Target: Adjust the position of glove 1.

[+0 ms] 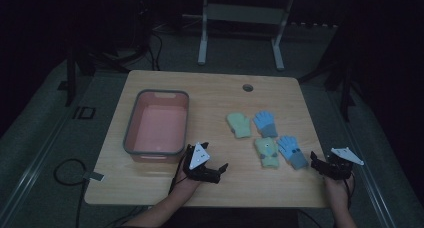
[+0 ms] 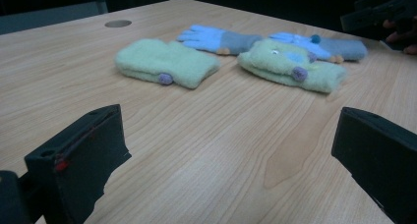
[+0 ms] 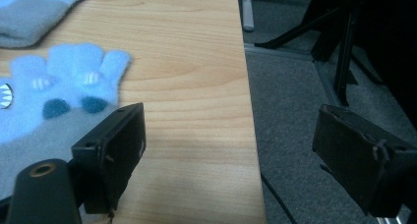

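Left gripper near the bin, right gripper beside the near blue glove; both spread apart, empty.

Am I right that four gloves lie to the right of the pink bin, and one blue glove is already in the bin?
Not quite: the bin holds nothing. The high view shows both blue gloves on the table with the two green ones.
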`<state>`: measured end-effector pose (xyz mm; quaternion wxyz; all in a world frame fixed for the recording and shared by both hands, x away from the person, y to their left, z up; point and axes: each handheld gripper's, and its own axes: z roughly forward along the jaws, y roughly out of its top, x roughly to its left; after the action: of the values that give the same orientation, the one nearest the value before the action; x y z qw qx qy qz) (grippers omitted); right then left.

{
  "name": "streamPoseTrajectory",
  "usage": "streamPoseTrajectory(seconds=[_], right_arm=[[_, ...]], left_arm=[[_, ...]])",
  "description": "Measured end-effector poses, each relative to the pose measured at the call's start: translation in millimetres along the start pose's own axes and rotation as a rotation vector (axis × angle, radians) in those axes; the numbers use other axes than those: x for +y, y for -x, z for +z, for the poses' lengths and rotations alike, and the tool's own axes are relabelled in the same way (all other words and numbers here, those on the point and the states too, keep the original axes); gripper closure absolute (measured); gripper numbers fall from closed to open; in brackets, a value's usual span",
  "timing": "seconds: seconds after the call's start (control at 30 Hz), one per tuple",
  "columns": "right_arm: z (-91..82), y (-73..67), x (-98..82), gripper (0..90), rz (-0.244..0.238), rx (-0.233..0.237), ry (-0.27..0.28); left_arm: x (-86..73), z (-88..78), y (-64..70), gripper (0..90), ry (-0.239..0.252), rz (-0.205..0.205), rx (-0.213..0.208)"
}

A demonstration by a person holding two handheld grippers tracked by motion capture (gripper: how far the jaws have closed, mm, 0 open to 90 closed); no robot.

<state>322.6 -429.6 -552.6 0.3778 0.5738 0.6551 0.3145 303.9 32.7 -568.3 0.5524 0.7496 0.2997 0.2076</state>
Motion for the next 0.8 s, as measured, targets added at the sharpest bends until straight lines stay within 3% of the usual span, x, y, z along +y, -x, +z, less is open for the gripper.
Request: streamPoseTrajectory(seconds=[0.23, 0.4, 0.43, 0.8], right_arm=[[-1.5, 1.3, 3.6, 12.7, 0.023, 0.016, -0.014], [-6.3, 1.5, 7.2, 12.7, 0.025, 0.014, -0.011], [-8.0, 1.7, 11.1, 12.7, 0.006, 0.011, -0.009], [-20.6, 4.0, 41.8, 12.7, 0.013, 0.021, 0.015]], left_arm=[[0.3, 0.4, 1.5, 0.3, -0.005, 0.015, 0.005], [0.2, 0.3, -0.6, 0.3, -0.002, -0.005, 0.002], [0.2, 0.2, -0.7, 0.3, -0.001, -0.005, 0.002], [0.3, 0.3, 1.3, 0.2, -0.006, 0.017, 0.009]])
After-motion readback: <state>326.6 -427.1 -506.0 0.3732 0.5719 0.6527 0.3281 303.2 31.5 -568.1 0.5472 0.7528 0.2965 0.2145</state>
